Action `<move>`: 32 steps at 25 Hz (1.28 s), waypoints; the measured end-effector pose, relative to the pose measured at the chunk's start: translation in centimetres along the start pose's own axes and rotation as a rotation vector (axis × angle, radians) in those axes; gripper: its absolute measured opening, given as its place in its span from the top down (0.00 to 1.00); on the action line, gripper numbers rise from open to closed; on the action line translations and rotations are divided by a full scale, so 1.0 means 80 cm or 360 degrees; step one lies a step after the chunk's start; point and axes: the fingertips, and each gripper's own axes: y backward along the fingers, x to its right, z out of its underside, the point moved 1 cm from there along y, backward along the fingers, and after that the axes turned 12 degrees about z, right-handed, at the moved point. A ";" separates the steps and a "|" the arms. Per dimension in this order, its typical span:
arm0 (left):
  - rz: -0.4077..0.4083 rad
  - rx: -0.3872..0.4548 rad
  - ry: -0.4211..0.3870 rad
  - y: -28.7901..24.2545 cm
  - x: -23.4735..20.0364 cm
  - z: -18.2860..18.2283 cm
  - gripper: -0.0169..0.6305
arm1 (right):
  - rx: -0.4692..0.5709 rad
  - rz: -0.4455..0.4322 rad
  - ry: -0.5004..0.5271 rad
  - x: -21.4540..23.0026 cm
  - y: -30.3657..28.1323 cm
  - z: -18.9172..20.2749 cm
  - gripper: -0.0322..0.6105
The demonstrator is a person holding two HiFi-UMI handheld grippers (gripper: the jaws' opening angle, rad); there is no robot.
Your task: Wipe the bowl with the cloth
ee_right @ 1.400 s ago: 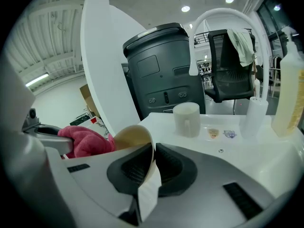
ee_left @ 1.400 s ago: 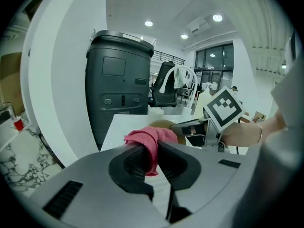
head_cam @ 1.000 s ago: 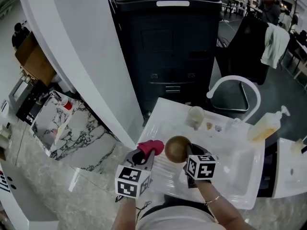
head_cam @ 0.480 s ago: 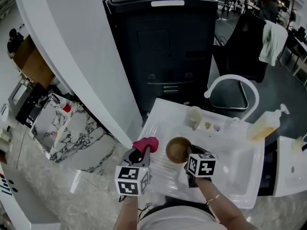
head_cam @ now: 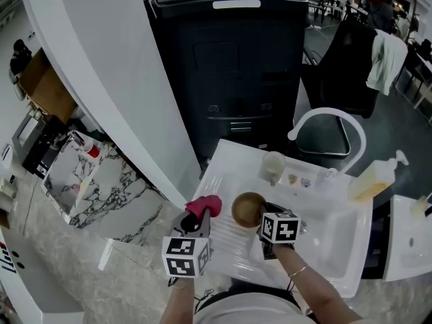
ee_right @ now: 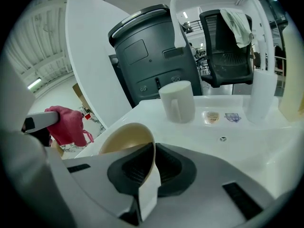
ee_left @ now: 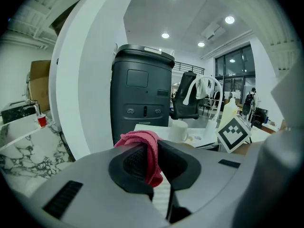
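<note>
A tan bowl (head_cam: 248, 208) (ee_right: 126, 137) is held tilted above the white drainboard, and my right gripper (head_cam: 264, 229) (ee_right: 151, 169) is shut on its rim. A pink cloth (head_cam: 204, 206) (ee_left: 144, 151) is bunched between the jaws of my left gripper (head_cam: 196, 223) (ee_left: 153, 161), which is shut on it. In the head view the cloth sits just left of the bowl with a small gap between them. From the right gripper view the cloth (ee_right: 68, 125) shows at the left, beside the bowl.
A white mug (head_cam: 273, 165) (ee_right: 177, 100) stands at the back of the white sink unit (head_cam: 331, 241). A curved white faucet (head_cam: 332, 117) arches over it. A soap bottle (head_cam: 375, 177) stands at the right. A dark bin (head_cam: 233, 66) is behind, a marble counter (head_cam: 101, 187) to the left.
The left gripper and cloth have shifted slightly left and up, away from the bowl. The right gripper and bowl have hardly moved.
</note>
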 end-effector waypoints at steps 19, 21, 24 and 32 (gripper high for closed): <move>-0.0068 -0.0007 0.0072 0.002 -0.023 0.014 0.89 | -0.0056 -0.0025 0.0148 -0.027 -0.083 -0.024 0.92; -0.0074 -0.0001 0.0076 0.002 -0.025 0.013 0.89 | -0.0070 -0.0027 0.0136 -0.029 -0.089 -0.022 0.92; -0.0075 0.0007 0.0082 0.002 -0.027 0.011 0.89 | -0.0104 -0.0035 0.0097 -0.033 -0.096 -0.017 0.92; -0.0070 0.0014 0.0087 -0.002 -0.026 0.008 0.89 | -0.0147 -0.0042 0.0079 -0.029 -0.106 -0.009 0.92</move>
